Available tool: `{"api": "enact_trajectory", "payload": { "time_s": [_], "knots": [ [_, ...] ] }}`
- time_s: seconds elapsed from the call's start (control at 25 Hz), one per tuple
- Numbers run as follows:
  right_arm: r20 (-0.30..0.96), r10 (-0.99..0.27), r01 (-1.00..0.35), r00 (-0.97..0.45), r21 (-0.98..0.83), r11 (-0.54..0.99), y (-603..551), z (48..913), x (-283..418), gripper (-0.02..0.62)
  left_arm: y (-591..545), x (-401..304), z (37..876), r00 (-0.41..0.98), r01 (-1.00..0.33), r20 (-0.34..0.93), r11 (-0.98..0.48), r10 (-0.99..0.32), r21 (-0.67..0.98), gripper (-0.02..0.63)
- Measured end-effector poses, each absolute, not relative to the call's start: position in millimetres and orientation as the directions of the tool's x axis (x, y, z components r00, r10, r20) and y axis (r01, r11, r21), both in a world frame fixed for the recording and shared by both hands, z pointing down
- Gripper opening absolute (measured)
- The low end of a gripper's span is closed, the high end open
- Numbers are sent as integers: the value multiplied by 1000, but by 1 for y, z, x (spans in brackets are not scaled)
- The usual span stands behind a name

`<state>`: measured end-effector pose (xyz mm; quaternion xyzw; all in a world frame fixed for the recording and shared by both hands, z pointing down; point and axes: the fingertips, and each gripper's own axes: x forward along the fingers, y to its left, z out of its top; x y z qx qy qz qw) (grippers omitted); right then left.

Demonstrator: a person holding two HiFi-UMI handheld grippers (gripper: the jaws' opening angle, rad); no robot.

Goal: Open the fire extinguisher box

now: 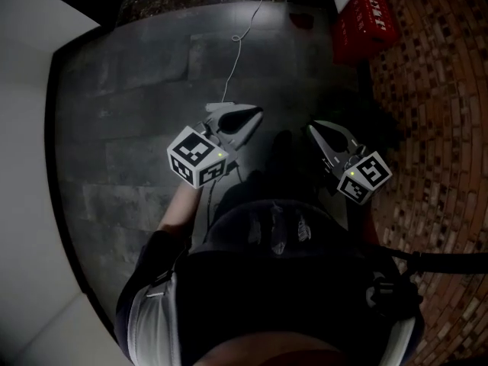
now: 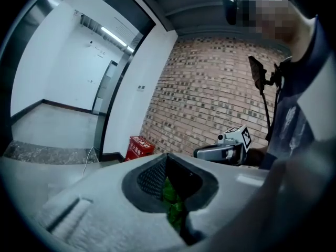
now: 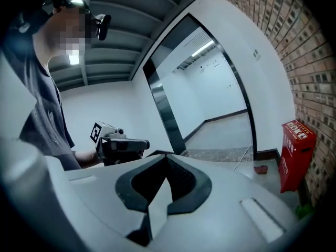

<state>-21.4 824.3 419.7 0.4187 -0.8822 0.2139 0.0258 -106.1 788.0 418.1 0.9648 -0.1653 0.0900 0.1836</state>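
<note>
1. Head view: much is lost in gloom. The hands are hidden behind the marker cubes, and only a forearm (image 1: 179, 210) is seen below the left gripper (image 1: 255, 114). It and the right gripper (image 1: 314, 130) are held out before the dark torso, apart from each other, tips pointed ahead over the grey floor (image 1: 137, 90). The red fire extinguisher box (image 1: 364, 23) stands at the top right beside the brick wall (image 1: 446, 128), well apart from both grippers. A white cord (image 1: 236, 44) lies on the floor beyond the left gripper.

2. Left gripper view: the jaws are seen pressed together at the tip. A scrap of green (image 2: 171, 197) shows in the notch behind it; what it is cannot be told. The box is seen far ahead at the foot of the brick wall, and whether its door is closed cannot be made out. The right gripper is seen alongside, held nearly level.

3. Right gripper view: the jaws are seen closed on each other with nothing gripped. The box stands at the right edge, upright against the wall. The left gripper is seen to the left, its hand mostly hidden.
</note>
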Motion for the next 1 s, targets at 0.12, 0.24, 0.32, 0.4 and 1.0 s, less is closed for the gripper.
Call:
{"api": "enact_trajectory", "payload": {
  "time_s": [0.12,0.24,0.32,0.4,1.0],
  "knots": [
    [228,-721,-741,-654,-385,550,789,429,6,2,758,-76,421,924,-355,265,-877,-277,323,-3],
    [224,-706,-725,-672,-396,564,752,432,42,2,721,-31,419,917,-357,291,-886,-273,295,-3],
    [215,-701,-715,-680,-407,569,730,433,62,2,699,-6,415,913,-360,300,-892,-276,273,-3],
    [216,-702,-717,-678,-401,570,709,433,78,2,680,12,411,915,-356,294,-895,-276,268,-3],
    [226,-804,-814,-549,-362,454,602,434,153,2,555,83,401,944,-226,293,-944,-151,241,-3]
  ]
}}
